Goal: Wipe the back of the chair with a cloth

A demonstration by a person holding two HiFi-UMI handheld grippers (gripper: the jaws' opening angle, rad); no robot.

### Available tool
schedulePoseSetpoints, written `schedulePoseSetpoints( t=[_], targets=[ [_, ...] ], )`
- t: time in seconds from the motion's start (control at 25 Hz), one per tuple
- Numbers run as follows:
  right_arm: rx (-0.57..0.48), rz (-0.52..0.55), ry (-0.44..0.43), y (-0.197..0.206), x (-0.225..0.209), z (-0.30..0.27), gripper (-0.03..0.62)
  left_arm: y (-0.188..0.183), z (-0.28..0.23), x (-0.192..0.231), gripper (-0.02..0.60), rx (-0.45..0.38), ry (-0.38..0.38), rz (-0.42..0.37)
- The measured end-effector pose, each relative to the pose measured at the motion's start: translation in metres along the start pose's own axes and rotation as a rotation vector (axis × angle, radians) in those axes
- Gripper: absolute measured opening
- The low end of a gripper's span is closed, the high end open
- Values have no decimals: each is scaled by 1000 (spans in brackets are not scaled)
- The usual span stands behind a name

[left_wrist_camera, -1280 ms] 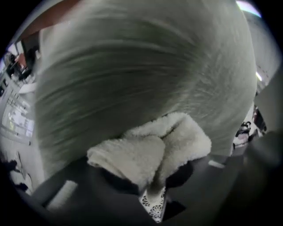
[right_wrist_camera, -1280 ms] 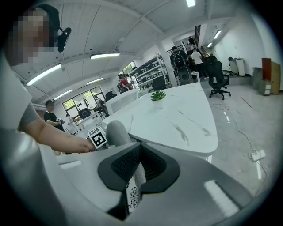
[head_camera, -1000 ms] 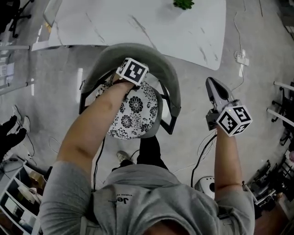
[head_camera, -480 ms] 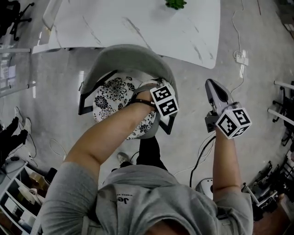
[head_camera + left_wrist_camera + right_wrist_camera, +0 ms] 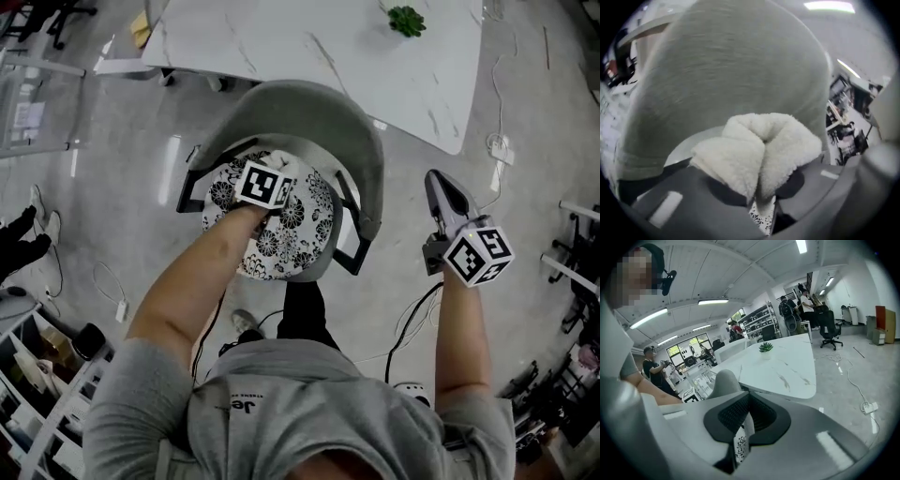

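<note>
A chair with a curved grey back (image 5: 319,108) and a black-and-white floral seat (image 5: 291,239) stands in front of me. My left gripper (image 5: 267,178) reaches over the seat toward the inner face of the back. In the left gripper view it (image 5: 757,197) is shut on a fluffy white cloth (image 5: 759,145), and the bunched cloth lies against the grey chair back (image 5: 726,70), which fills the view. My right gripper (image 5: 441,183) hangs to the right of the chair, apart from it, jaws shut with nothing in them (image 5: 743,427).
A white marble table (image 5: 309,37) with a small green plant (image 5: 407,21) stands just beyond the chair. A power strip (image 5: 500,148) and cables lie on the grey floor at right. Shelving stands at lower left, and people work far off in the right gripper view.
My left gripper with the cloth has swept along the chair back: from the top middle, over to the right side, and now back toward the left middle. The right gripper has hardly moved.
</note>
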State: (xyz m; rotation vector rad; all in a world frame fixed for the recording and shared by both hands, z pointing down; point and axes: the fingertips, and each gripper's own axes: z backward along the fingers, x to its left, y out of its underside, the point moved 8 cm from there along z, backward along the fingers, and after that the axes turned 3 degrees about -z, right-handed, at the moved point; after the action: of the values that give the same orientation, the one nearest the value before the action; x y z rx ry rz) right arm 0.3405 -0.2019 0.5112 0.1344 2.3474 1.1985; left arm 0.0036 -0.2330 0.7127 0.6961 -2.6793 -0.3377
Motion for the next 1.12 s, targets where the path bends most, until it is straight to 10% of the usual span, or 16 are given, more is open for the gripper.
schedulePoseSetpoints(
  t=[0.16, 0.56, 1.12],
  targets=[
    [22, 23, -32, 3, 21, -13, 3, 50, 7, 75, 152, -28, -44, 267],
    [50, 30, -16, 9, 11, -29, 3, 44, -23, 139, 152, -43, -82, 523],
    [-1, 23, 26, 14, -42, -44, 3, -67, -72, 37, 150, 56, -44, -40]
  ],
)
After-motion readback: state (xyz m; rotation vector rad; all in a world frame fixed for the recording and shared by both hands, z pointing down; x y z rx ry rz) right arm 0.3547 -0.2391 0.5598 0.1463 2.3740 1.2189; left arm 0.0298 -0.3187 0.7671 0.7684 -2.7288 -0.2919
